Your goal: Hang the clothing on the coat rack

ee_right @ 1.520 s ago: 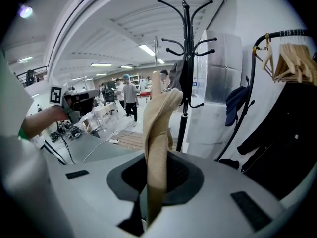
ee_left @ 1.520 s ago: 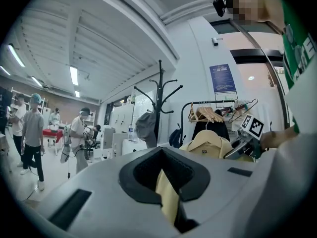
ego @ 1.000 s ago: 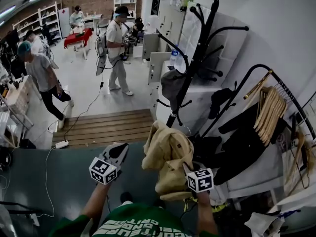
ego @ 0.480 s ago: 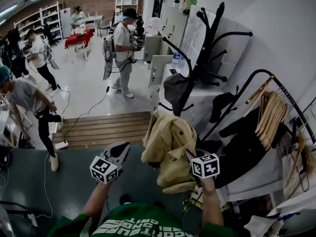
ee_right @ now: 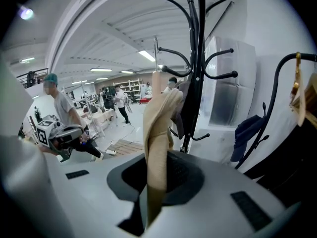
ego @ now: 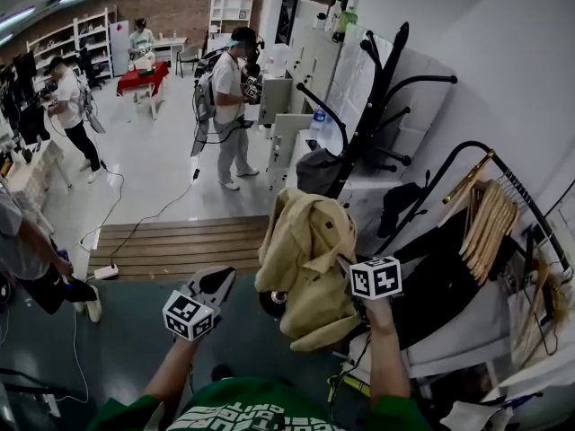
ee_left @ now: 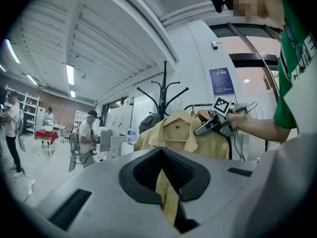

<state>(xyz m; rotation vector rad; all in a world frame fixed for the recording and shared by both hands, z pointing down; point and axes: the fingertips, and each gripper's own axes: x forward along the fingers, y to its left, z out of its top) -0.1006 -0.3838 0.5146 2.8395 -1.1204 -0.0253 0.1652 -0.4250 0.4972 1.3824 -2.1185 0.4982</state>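
Note:
A tan jacket (ego: 310, 259) hangs from my right gripper (ego: 349, 272), which is shut on its fabric (ee_right: 158, 128) near the collar and holds it up in front of me. The black coat rack (ego: 368, 106) stands just beyond, its hooked arms (ee_right: 198, 58) above and behind the jacket. A grey garment (ego: 316, 164) hangs on a lower hook. My left gripper (ego: 221, 280) is to the left of the jacket and apart from it, jaws together with nothing gripped. Its own view shows the jacket (ee_left: 183, 133) straight ahead, and a sliver of tan shows through the slit.
A black garment rail to the right carries wooden hangers (ego: 490, 209) and dark clothes (ego: 449, 277). White cabinets (ego: 287, 115) stand behind the rack. A wooden platform (ego: 180, 241) lies ahead on the floor. A person with a backpack (ego: 229, 106) and others stand farther off.
My right gripper has lifted the jacket higher and closer to the coat rack. The left gripper has hardly moved. People in the background have walked on.

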